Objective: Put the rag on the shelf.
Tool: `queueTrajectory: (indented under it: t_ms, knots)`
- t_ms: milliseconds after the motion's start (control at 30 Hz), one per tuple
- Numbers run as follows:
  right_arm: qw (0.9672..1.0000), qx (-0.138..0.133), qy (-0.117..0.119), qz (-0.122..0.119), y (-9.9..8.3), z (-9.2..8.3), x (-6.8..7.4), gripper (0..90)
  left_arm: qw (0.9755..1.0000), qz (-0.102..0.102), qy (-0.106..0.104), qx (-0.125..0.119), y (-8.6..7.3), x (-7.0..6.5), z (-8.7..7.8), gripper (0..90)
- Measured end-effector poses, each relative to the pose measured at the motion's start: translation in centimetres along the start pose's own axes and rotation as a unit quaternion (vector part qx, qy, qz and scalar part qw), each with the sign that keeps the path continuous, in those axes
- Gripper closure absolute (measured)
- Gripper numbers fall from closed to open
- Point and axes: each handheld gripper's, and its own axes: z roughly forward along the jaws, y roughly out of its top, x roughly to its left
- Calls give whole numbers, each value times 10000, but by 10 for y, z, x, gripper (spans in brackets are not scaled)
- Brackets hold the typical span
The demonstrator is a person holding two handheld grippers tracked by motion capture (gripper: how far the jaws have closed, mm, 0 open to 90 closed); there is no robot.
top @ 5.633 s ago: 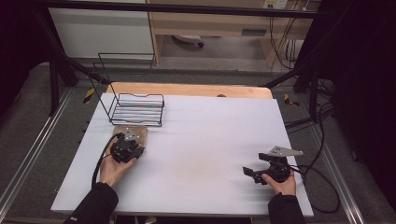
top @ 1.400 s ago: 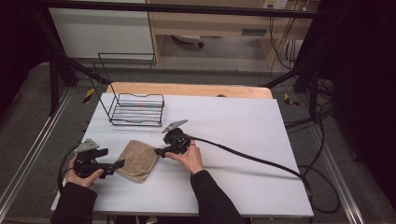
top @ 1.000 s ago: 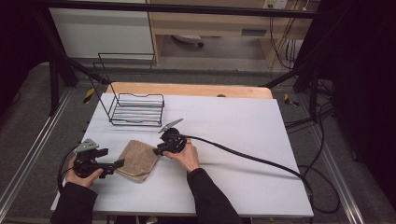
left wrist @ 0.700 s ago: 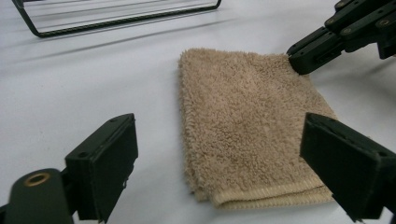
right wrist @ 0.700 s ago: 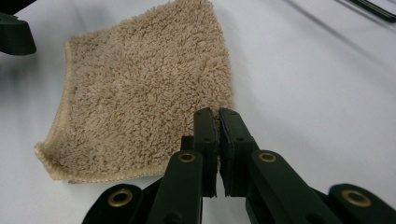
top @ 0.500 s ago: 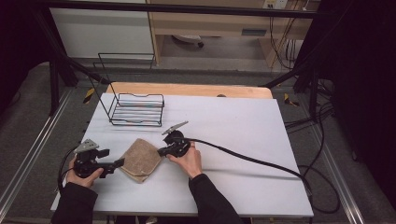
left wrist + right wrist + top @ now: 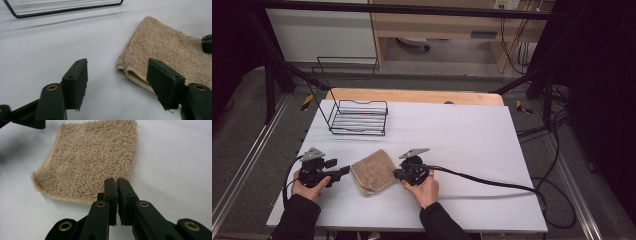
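A folded beige towel (image 7: 372,172) (image 7: 170,47) (image 7: 92,157) lies flat on the white table (image 7: 462,130), near the front, between the two grippers. My left gripper (image 7: 343,172) (image 7: 120,75) rests to its left, open; its jaws have just been closing and stand either side of the towel's folded corner without touching it. My right gripper (image 7: 396,174) (image 7: 117,181) points left at the towel's right edge, its jaws pressed together over the near corner of the cloth.
A black wire basket (image 7: 358,117) (image 7: 62,8) stands at the back left of the table. The right gripper's black cable (image 7: 492,182) trails across the table to the right edge. A wooden board (image 7: 412,96) lies along the far edge.
The right hand has pulled toward the front and right, and the towel has slid and turned with it. The left hand has stayed put.
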Motion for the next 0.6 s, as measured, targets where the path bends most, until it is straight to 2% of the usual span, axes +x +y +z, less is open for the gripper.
queueTrajectory:
  t_ms: [200, 333, 400, 600]
  knots:
    - [9999, -82, -12, 98, -12, -10, 3, 863, 10000, -89, -7, 25, 9, -5, 17, 425]
    - [10000, -46, -46, 45, -18, -10, 3, 854, 9998, -98, -77, 158, 11, -10, 29, 458]
    - [10000, -59, -54, 30, -20, -10, 3, 852, 9997, -51, -47, 239, 12, -11, 34, 476]
    - [9999, -62, -61, -53, -21, -10, 2, 842, 9995, -42, -102, 311, 16, -17, 44, 539]
